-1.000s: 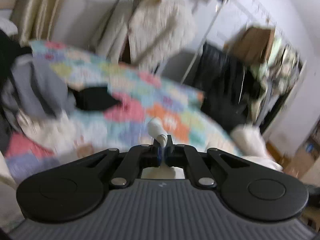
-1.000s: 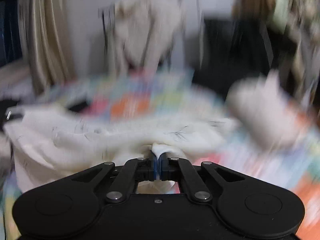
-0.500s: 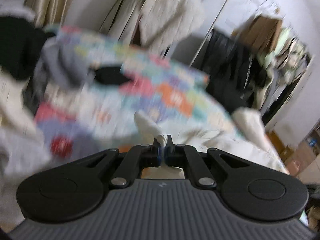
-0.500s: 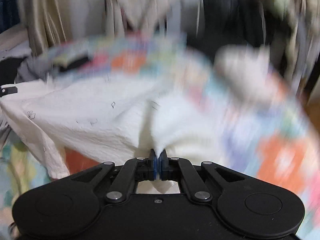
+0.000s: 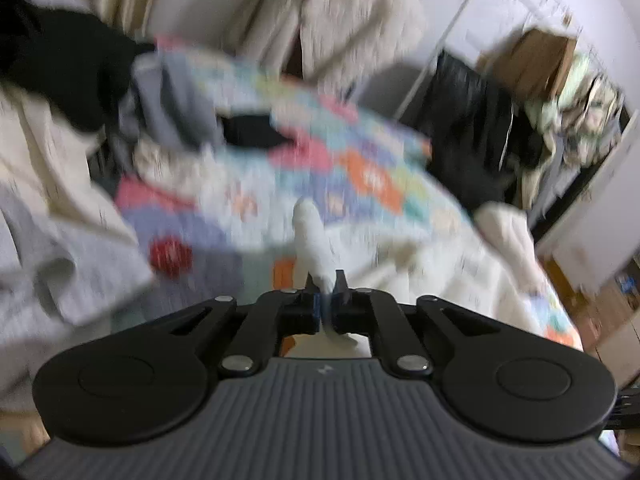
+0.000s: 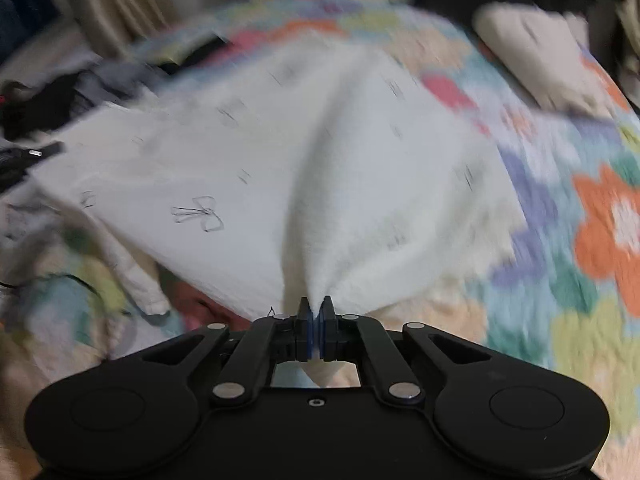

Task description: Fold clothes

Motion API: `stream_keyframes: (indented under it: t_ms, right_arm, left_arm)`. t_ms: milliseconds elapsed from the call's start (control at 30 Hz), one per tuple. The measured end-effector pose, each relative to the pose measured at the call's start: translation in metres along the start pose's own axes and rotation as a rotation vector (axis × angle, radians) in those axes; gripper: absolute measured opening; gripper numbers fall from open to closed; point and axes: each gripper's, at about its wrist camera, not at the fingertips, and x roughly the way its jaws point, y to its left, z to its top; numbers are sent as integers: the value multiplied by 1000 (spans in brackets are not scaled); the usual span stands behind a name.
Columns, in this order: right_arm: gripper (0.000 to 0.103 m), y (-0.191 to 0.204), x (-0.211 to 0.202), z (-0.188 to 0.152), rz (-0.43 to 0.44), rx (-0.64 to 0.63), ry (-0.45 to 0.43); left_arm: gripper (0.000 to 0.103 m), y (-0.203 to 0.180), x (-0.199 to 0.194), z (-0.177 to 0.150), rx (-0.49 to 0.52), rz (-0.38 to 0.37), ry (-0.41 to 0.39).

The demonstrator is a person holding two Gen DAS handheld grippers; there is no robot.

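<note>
Two pinches held the white garment (image 6: 248, 160) stretched above the floral quilt (image 6: 560, 240): the right hand-held gripper (image 6: 317, 312) and left hand-held gripper (image 5: 328, 292) each clamped a thin fabric corner. Either could slip if tugged, collapsing the spread.

Garment (image 6: 248, 152) spread on the bed (image 6: 568, 264), ahead of the right tongs (image 6: 317, 312), pinched there; left tongs (image 5: 328, 288) pinch another fold of it. Clothes pile (image 5: 60, 184) at bed's left. Pillow (image 6: 532, 52) far right. Clothes rack (image 5: 520, 92) behind bed.
</note>
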Motion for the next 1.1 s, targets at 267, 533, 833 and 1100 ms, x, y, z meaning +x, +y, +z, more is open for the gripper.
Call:
stream_keyframes:
  t_ms: [267, 533, 833, 1100]
  right_arm:
    - [6, 15, 10, -9, 1, -50, 100]
    - [34, 15, -42, 39, 15, -88, 45]
    - [76, -4, 5, 167, 164, -3, -330]
    - [76, -5, 65, 202, 229, 87, -286]
  left_arm:
    - [23, -1, 6, 5, -7, 63, -7]
    - [41, -33, 21, 26, 102, -21, -61]
    - [69, -75, 129, 76, 221, -130, 79]
    - [81, -70, 238, 80, 213, 0, 252]
